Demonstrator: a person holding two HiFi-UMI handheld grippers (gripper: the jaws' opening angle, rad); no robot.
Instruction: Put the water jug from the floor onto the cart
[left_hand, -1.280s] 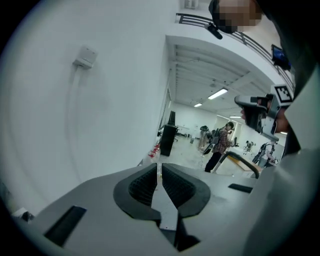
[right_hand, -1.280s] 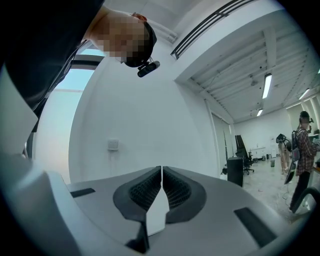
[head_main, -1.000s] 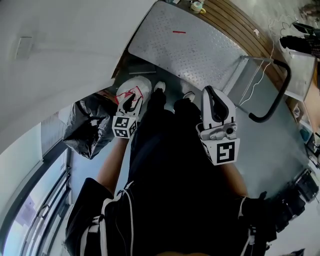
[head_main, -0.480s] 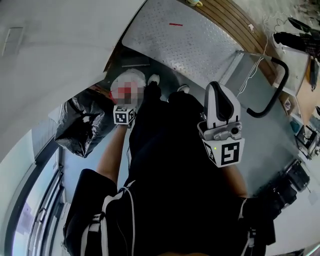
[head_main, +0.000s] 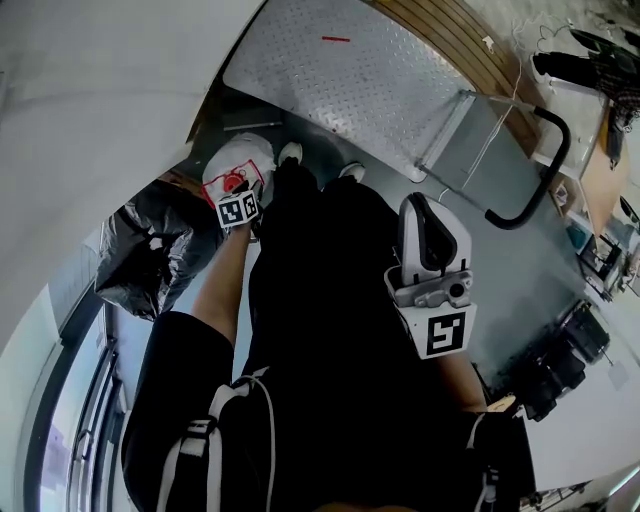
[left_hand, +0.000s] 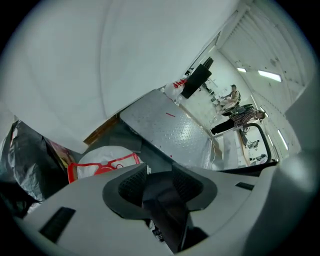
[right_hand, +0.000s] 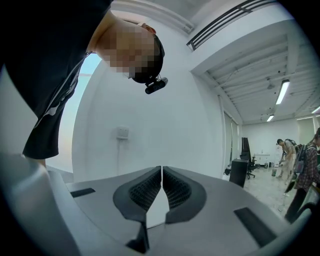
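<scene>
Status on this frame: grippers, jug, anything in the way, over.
Left gripper open, empty, over jug. Right gripper shut, empty, held level. Jug on floor beside cart, not yet gripped. Black bag next to jug.

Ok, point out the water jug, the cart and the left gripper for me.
water jug (head_main: 243, 158): head view, its white top.
cart (head_main: 340, 80): head view, bare metal deck.
left gripper (left_hand: 159, 172): left gripper view, midway between its fingertips.
</scene>
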